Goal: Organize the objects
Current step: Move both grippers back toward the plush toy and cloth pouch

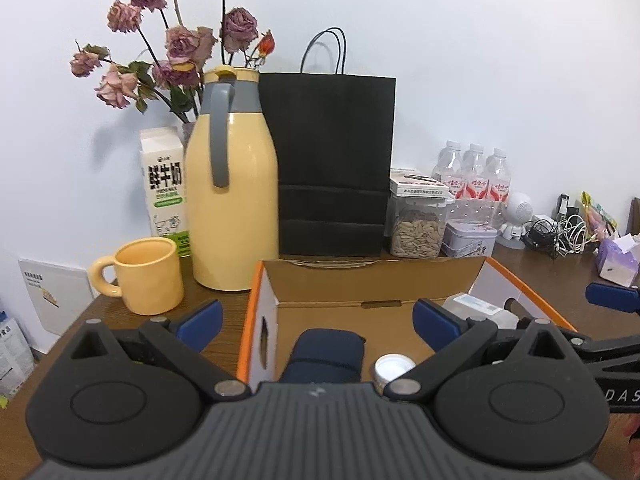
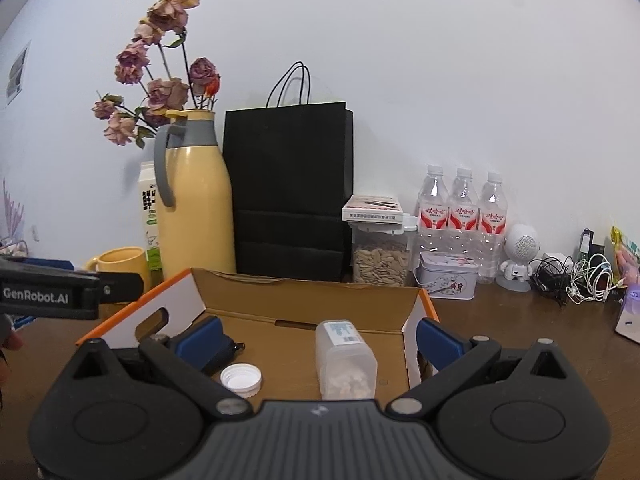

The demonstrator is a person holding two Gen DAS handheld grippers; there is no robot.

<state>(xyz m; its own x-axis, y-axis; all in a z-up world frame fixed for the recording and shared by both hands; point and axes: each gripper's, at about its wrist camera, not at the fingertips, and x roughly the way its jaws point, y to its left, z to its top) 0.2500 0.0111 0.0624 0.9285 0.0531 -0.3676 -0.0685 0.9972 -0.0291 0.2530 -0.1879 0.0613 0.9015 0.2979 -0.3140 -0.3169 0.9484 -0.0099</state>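
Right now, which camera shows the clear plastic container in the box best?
The right wrist view: the clear plastic container lies centred and unobstructed in the cardboard box, pale contents visible. In the left wrist view, the same container sits partly hidden behind that claw's right finger.

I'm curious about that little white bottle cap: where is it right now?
In the right wrist view, the white cap lies on the cardboard box floor, between the dark pouch on its left and the clear plastic bottle on its right.
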